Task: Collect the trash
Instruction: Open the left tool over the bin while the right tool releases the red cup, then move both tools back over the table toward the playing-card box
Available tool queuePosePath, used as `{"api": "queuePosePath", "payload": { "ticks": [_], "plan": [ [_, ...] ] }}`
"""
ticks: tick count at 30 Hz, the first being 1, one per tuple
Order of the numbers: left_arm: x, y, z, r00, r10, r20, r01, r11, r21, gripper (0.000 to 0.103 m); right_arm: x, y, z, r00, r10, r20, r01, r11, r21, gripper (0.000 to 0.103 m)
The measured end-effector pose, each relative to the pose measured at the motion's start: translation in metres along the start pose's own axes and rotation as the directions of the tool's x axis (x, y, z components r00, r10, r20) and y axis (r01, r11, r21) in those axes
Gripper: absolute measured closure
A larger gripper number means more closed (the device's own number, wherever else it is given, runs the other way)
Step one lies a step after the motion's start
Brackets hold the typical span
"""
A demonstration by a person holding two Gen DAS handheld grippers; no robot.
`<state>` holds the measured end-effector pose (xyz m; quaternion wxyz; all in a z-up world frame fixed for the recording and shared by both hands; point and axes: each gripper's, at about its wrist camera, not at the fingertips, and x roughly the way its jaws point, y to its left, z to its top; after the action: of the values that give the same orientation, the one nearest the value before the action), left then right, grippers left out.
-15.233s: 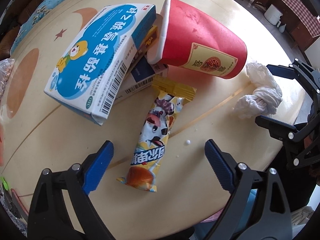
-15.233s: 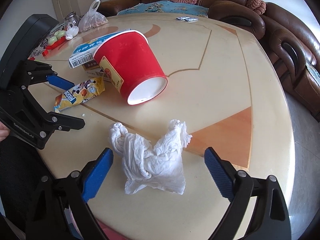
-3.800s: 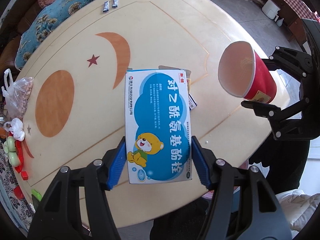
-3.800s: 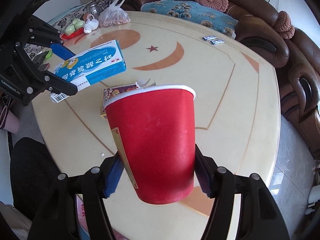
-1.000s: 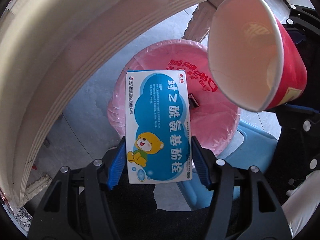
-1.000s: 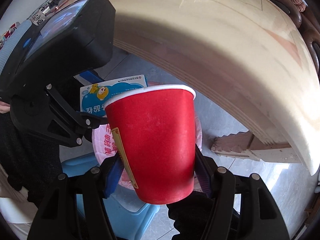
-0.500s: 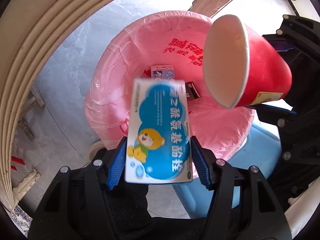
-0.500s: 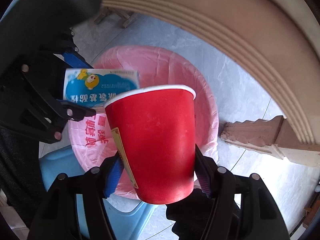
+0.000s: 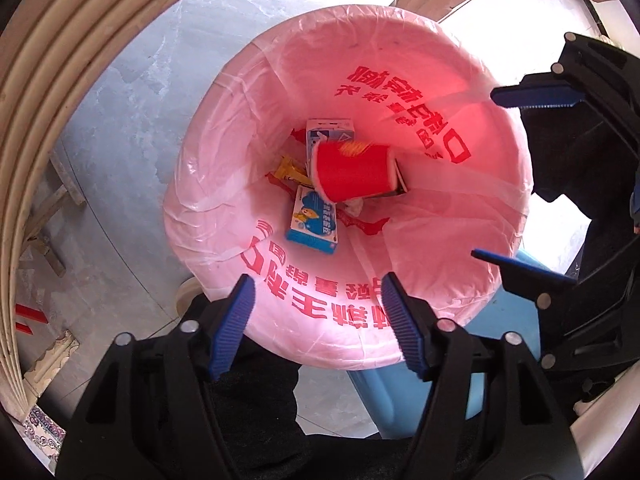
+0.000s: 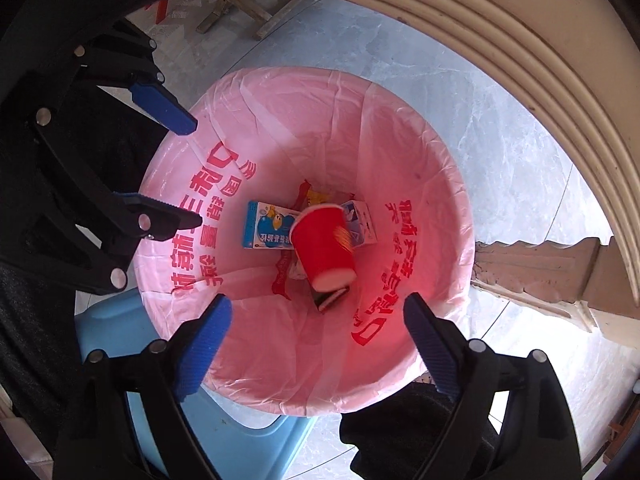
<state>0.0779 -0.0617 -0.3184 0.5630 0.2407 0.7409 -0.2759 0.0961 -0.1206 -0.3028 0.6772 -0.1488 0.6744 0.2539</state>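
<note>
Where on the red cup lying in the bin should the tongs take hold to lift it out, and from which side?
Grip the red cup across its side wall near the middle, coming straight down from above. It lies on its side on the other trash in the pink-lined bin, so the rounded wall faces up, while its rim and base point sideways toward the liner. The right tongs, opening and empty, hang above it.

Lying sideways mid-frame in pink-lined bin (image 9: 280, 80): blurred red cup (image 9: 354, 178), beside blue-and-white box (image 9: 313, 222) just below-left.
</note>
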Motion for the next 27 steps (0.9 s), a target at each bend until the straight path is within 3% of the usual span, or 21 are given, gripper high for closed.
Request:
{"api": "queuePosePath", "payload": {
  "ticks": [11,14,17,21,22,25,27],
  "plan": [
    [-0.021,-0.014,-0.009,0.998,0.036,0.047,-0.037,0.999,0.022,0.029,-0.008,0.009,-0.006,1.0,0.024,0.015,-0.024,1.0,-0.016,0.017],
    [-0.043,-0.018,-0.019,0.996,0.043,0.082,-0.044,0.999,0.013,0.029,-0.027,0.016,-0.013,0.999,0.031,0.036,-0.03,0.999,-0.031,0.017],
    [-0.081,-0.019,-0.037,0.989,0.047,0.143,-0.048,0.999,0.002,0.029,-0.07,0.027,-0.024,0.992,0.055,0.113,-0.047,0.996,-0.073,0.017],
    [-0.166,-0.013,-0.062,0.962,0.121,0.245,-0.124,0.992,-0.003,0.028,-0.162,0.04,-0.031,0.959,0.05,0.278,-0.001,0.985,-0.173,0.016],
    [-0.189,-0.009,-0.065,0.952,0.144,0.269,-0.147,0.989,-0.01,0.023,-0.186,0.041,-0.029,0.945,0.033,0.325,0.034,0.98,-0.198,0.009],
    [-0.262,0.006,-0.065,0.91,0.216,0.355,-0.219,0.975,-0.032,0.013,-0.25,0.036,-0.016,0.895,-0.027,0.446,0.143,0.963,-0.229,0.007],
    [-0.303,0.021,-0.056,0.884,0.264,0.385,-0.259,0.964,-0.066,0.012,-0.287,0.024,0.0,0.873,0.011,0.487,0.124,0.962,-0.245,0.007]
  ]
}}
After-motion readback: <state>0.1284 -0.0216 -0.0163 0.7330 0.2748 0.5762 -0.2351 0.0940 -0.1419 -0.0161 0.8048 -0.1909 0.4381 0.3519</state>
